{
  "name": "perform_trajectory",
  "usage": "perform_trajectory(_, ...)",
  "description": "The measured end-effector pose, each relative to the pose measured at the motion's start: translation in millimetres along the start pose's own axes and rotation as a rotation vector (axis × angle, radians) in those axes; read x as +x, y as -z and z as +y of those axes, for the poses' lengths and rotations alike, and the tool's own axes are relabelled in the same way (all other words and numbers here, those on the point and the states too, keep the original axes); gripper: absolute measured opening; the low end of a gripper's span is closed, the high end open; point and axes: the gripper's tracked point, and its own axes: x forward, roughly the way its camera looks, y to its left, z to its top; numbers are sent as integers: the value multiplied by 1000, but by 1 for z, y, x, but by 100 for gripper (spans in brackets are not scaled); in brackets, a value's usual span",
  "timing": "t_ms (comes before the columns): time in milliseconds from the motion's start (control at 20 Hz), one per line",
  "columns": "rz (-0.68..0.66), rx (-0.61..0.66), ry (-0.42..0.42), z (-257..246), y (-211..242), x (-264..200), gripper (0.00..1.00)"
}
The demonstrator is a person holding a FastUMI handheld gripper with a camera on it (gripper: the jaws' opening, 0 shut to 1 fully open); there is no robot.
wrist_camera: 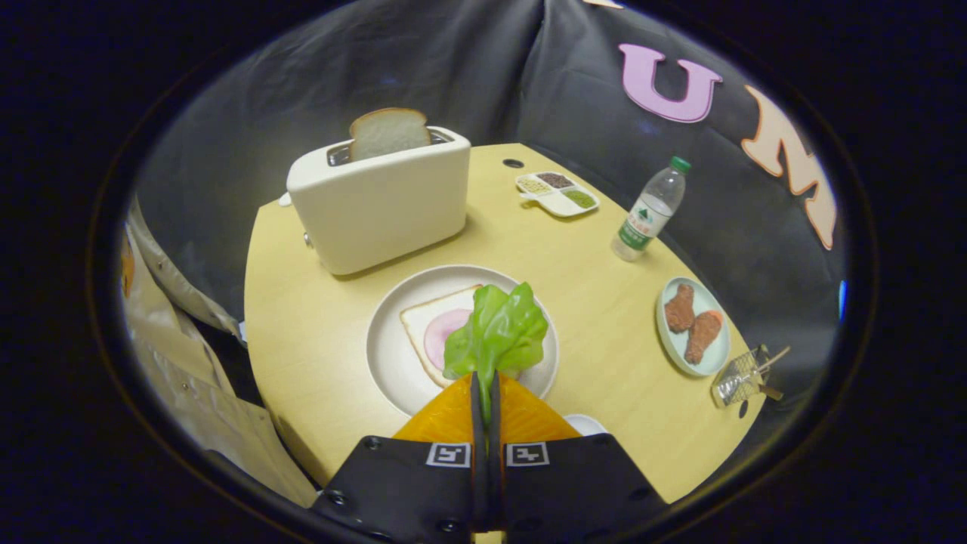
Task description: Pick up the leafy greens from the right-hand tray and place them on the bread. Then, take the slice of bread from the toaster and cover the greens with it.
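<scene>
My gripper [485, 385] is shut on the stem of the leafy greens [498, 329], which stick up from between the fingertips. The leaves hang above the right part of a white plate [385, 355]. On that plate lies a slice of bread [420, 323] with a pink round of ham [442, 336] on it, partly hidden by the greens. Beyond the plate stands a white toaster [381, 204] with a second slice of bread [387, 132] poking up from its slot.
A person's beige sleeve [193, 355] is at the table's left edge. On the right sit a pale plate with two fried chicken pieces [693, 326], a small wire basket [744, 375], a water bottle [650, 211] and a divided dish of seeds [557, 193].
</scene>
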Motion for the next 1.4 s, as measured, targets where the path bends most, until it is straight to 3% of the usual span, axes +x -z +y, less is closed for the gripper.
perform_trajectory(650,85,11,-109,25,-16,59,4)
perform_trajectory(950,142,15,-66,12,-3,71,35)
perform_trajectory(1400,84,69,-26,17,-27,49,87)
